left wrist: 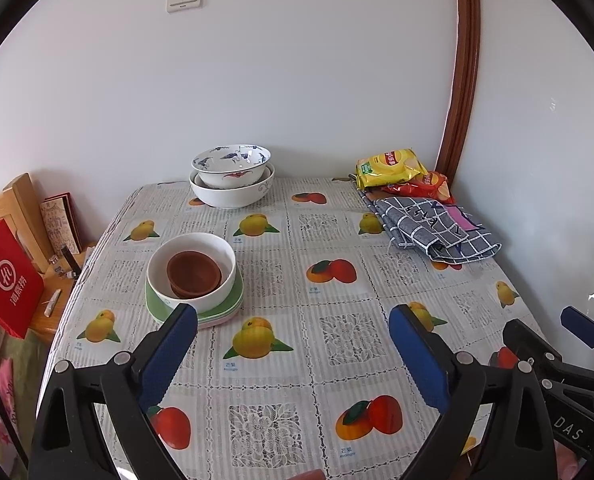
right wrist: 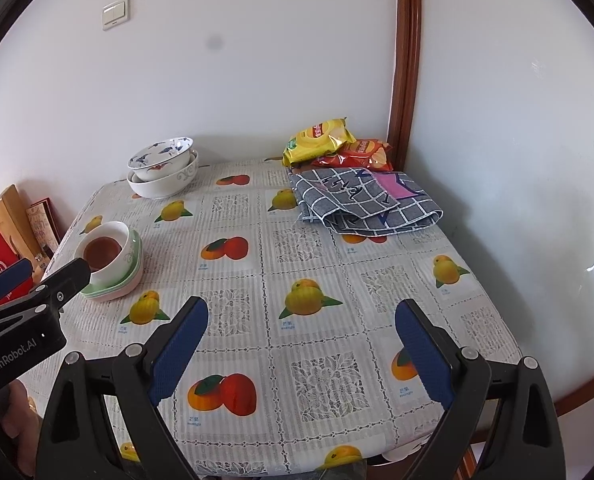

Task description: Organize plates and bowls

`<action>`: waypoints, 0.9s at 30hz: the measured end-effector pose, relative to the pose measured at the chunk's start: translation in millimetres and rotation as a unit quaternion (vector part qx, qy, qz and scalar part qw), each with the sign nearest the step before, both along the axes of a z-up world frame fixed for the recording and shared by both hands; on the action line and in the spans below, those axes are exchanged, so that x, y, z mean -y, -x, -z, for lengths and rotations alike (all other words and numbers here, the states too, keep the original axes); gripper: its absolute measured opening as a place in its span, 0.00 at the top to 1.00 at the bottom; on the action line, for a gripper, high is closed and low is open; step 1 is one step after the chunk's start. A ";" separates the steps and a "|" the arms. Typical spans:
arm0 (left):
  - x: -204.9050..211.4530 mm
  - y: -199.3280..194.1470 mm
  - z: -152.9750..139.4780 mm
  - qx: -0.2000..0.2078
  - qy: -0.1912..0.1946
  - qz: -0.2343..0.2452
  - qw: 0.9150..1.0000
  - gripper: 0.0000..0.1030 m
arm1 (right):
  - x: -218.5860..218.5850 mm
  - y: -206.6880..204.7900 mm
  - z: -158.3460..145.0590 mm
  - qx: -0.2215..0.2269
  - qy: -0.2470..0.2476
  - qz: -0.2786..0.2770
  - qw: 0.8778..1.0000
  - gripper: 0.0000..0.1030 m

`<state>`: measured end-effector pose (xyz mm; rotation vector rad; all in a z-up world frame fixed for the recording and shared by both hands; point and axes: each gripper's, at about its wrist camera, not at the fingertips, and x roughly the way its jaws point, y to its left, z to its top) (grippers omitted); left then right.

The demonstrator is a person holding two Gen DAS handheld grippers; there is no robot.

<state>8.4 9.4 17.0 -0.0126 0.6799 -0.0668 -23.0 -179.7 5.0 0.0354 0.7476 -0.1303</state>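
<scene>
Two stacks of crockery sit on the fruit-print tablecloth (left wrist: 329, 240). Near its left edge, a brown bowl (left wrist: 194, 273) nests in a white bowl (left wrist: 191, 270), which rests on green plates (left wrist: 217, 312), perhaps with a pink one beneath. By the wall, a blue-patterned bowl (left wrist: 231, 165) sits tilted inside a larger white bowl (left wrist: 233, 192). The left gripper (left wrist: 293, 344) and right gripper (right wrist: 301, 340) hover above the cloth, jaws spread wide, holding nothing.
</scene>
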 end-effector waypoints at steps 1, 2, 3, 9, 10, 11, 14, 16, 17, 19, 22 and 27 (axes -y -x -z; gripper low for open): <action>1.2 -0.3 0.5 -0.001 -0.002 0.000 1.000 0.05 | 0.0 0.6 -0.2 0.001 0.001 0.001 1.000 0.09; 2.3 -0.1 0.9 -0.002 -0.004 0.000 1.000 0.05 | 0.4 1.1 -0.4 0.001 0.001 0.001 1.000 0.09; 3.2 0.2 1.3 -0.003 -0.004 0.001 1.000 0.05 | 0.6 1.4 -0.3 0.001 0.002 0.001 1.000 0.09; 4.5 1.2 1.7 -0.003 -0.001 0.003 1.000 0.05 | 2.1 2.1 -0.4 0.000 -0.001 0.003 1.000 0.09; 4.7 1.5 2.0 -0.003 0.000 0.004 1.000 0.05 | 2.2 2.0 -0.6 0.000 0.000 0.003 1.000 0.09; 5.0 1.5 2.3 -0.004 0.000 0.004 1.000 0.05 | 2.0 2.2 -0.6 0.000 0.001 0.003 1.000 0.09; 6.0 1.3 3.7 -0.007 -0.002 0.005 1.000 0.05 | 2.1 2.1 -0.6 -0.001 0.001 0.003 1.000 0.09; 5.6 1.9 4.1 -0.007 -0.001 0.004 1.000 0.05 | 1.9 2.0 -0.6 -0.001 0.001 0.002 1.000 0.09; 5.3 1.7 3.9 -0.007 -0.002 0.004 1.000 0.05 | 1.9 2.0 -0.6 0.000 0.000 0.002 1.000 0.09; 4.7 1.7 4.1 -0.008 -0.002 0.002 1.000 0.05 | 1.4 2.0 -0.4 0.000 0.000 0.002 1.000 0.09; 5.1 1.9 4.5 -0.008 -0.006 0.001 1.000 0.05 | 0.4 3.2 -0.1 0.000 0.001 0.001 1.000 0.09; 5.3 2.1 4.1 -0.008 -0.004 0.000 1.000 0.05 | -0.8 3.5 1.0 -0.001 0.002 -0.001 1.000 0.09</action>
